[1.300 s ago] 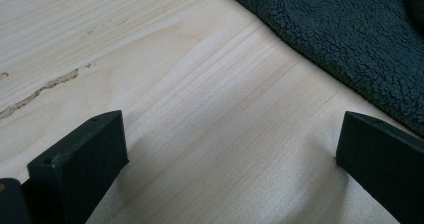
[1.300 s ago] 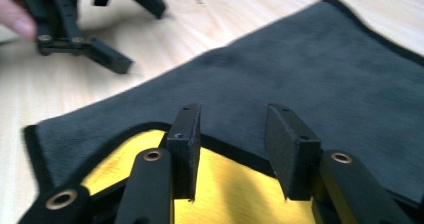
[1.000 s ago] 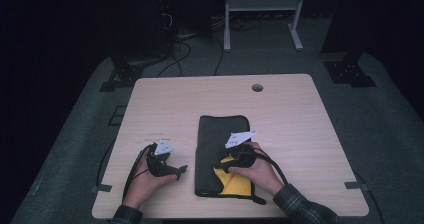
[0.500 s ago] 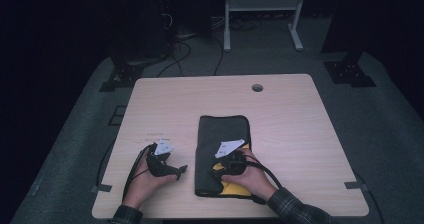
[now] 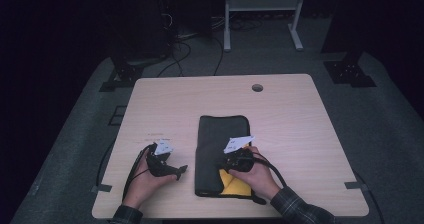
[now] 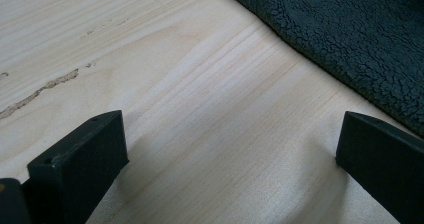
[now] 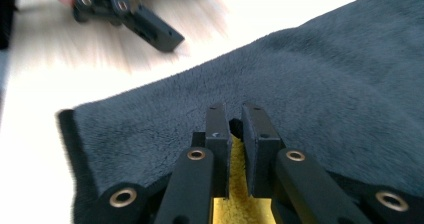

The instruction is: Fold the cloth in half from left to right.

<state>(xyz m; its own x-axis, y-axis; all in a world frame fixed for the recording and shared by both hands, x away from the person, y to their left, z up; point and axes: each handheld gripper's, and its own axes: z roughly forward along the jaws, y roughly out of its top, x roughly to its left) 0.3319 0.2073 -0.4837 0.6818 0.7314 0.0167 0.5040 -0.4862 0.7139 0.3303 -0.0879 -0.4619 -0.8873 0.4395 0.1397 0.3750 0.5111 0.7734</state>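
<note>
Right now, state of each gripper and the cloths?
right gripper: jaws just closed, pinching the yellow cloth.
left gripper: open, nothing between its jaws, over bare table.
dark fleece cloth: folded, flat on the table.
yellow cloth: edge between the right jaws, at the dark fleece's near end.

One dark fleece cloth point(image 5: 220, 144), one yellow cloth point(image 5: 234, 186), two tongs.

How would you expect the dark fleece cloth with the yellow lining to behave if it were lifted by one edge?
The cloth would probably drape limply: it lies flat and folded. Its fuzzy pile should grip well rather than slip. It looks light, so the right tool, shut on its edge, could likely lift it easily.
</note>
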